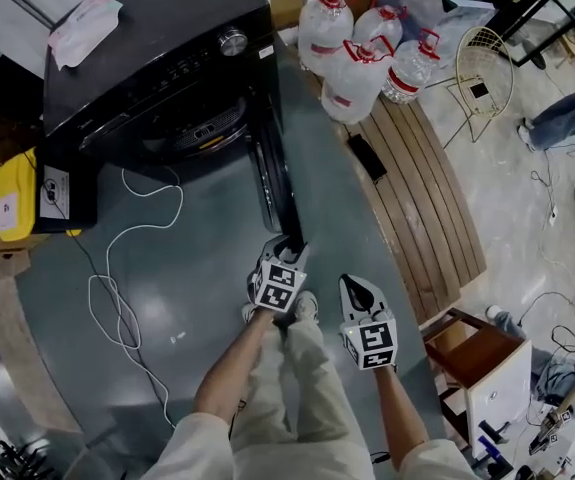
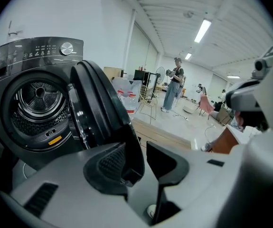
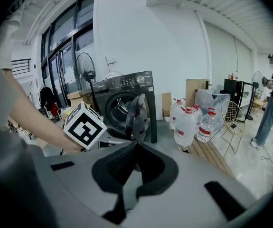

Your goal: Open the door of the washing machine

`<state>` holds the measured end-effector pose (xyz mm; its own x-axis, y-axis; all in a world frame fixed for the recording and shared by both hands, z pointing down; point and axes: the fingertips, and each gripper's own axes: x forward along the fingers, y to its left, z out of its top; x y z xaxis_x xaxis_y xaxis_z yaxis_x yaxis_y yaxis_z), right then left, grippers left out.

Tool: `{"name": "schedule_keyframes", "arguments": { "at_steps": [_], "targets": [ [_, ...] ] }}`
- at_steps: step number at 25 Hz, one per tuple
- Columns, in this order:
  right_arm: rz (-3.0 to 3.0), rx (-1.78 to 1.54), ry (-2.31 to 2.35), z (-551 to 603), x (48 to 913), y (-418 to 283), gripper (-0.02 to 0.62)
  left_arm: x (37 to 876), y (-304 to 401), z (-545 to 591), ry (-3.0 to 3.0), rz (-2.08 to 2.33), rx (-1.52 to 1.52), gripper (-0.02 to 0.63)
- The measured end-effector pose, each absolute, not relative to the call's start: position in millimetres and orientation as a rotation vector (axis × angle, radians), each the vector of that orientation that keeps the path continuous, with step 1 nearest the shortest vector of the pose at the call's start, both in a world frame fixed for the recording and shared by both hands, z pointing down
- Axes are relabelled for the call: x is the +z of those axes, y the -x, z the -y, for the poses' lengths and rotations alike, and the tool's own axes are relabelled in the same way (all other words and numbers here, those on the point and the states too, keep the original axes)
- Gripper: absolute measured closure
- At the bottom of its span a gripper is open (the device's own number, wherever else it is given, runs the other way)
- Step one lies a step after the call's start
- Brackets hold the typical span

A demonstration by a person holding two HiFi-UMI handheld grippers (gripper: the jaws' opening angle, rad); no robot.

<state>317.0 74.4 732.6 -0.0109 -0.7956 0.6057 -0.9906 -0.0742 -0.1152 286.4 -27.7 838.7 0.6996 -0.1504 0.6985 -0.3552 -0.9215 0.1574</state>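
Left gripper [image 1: 289, 246] sits at 6 o'clock in the head view. Its jaws are apart and straddle the free rim of the washing machine door [image 1: 275, 183]. That rim lies against the left pad [image 2: 111, 163], with a sliver of gap to the other jaw. Right gripper [image 1: 355, 286] is just beside it at 5 o'clock, jaws together, holding nothing. Door stands swung out edge-on from the black washing machine [image 1: 157, 38] at 11 o'clock, drum [image 2: 39, 99] exposed. Water bottles [image 1: 362, 53] stand at 1 o'clock.
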Motion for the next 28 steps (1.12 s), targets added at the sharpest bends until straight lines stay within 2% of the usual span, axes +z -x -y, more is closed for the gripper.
{"name": "schedule_keyframes", "arguments": {
  "at_steps": [7, 10, 18, 28],
  "targets": [
    [1.906, 0.74, -1.882, -55, 715, -307, 0.597, 817, -258, 26, -2.622, 0.45, 0.999, 0.471],
    [1.935, 0.725, -1.862, -44, 704, -299, 0.597, 794, -237, 31, -2.627, 0.521, 0.926, 0.501],
    [2.032, 0.644, -1.753, -3, 670, -262, 0.597, 725, -130, 56, -2.539, 0.816, 0.763, 0.562],
    [2.141, 0.522, -1.614, 44, 612, -210, 0.597, 617, -16, 96, -2.457, 1.17, 0.581, 0.597]
  ]
}}
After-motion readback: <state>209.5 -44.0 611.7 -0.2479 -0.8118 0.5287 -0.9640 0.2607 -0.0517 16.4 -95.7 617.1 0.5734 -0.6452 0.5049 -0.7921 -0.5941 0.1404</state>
